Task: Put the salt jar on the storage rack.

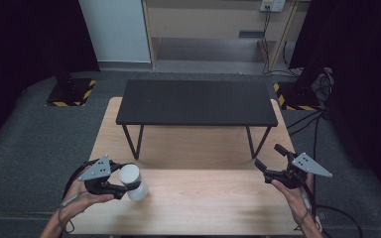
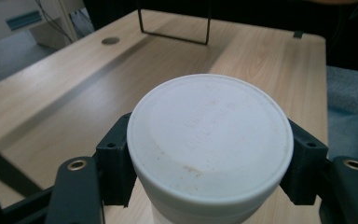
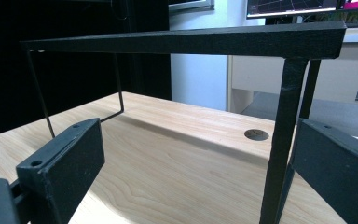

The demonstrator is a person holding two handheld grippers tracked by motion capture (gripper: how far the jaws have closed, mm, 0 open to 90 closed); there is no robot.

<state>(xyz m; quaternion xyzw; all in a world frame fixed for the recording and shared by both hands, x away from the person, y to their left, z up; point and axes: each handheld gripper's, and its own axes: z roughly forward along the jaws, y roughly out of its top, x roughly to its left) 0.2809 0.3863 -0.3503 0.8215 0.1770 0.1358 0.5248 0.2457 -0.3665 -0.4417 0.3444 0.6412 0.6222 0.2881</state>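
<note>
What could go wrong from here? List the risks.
1. The left gripper grips the white cup near its top, beside the table's front edge; a slip could send it off.
2. The black shelf stands just ahead; lifting the cup forward might knock its edge.
3. The right gripper is open with a shelf leg between its jaws; moving may snag it.

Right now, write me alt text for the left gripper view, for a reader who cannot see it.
A white round-topped container sits gripped between the two black jaws of the left gripper, seen from just above its lid. Behind it stretches a light wooden table with a round cable hole near its far edge and the thin black legs of a shelf standing on it.
</note>
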